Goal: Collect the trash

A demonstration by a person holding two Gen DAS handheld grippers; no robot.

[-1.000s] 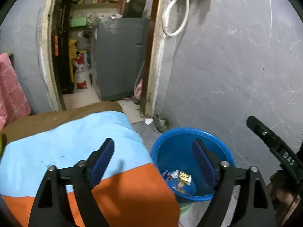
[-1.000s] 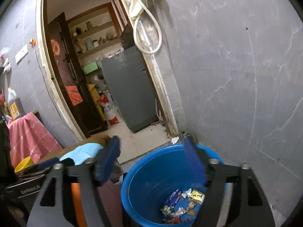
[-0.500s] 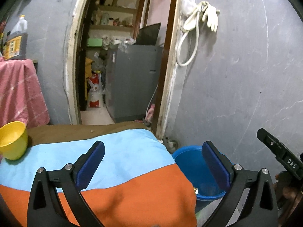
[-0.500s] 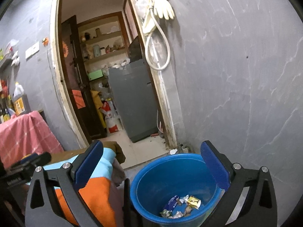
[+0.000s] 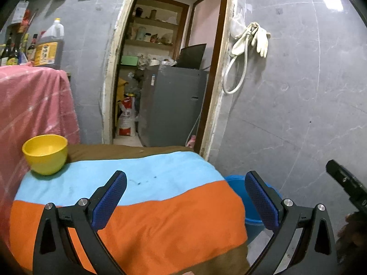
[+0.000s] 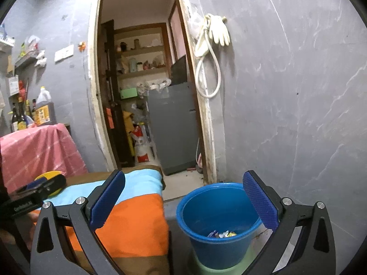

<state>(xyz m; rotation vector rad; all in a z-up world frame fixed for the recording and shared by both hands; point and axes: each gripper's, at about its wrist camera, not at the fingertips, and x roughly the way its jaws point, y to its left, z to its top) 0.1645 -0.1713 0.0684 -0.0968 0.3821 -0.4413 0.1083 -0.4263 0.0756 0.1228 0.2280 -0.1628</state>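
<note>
I held my left hand-held gripper [image 5: 184,197] over the striped cloth surface [image 5: 146,206], its jaws just opened wide with nothing between them; the glossy yellow bowl [image 5: 45,154] sat off to its left. My right hand-held gripper [image 6: 183,198], likewise just spread and empty, framed the smooth blue plastic bucket [image 6: 216,245] below it, crinkled wrappers [image 6: 221,234] at its bottom. I judged the drop finished, so I needed to scan the soft cloth for leftovers.

Both tongs, left [image 5: 185,197] and right [image 6: 183,197], have opened wide, empty, and drawn back from the blue bucket [image 6: 218,208].

Yellow bowl [image 5: 45,153] on striped cloth [image 5: 146,197]
</note>
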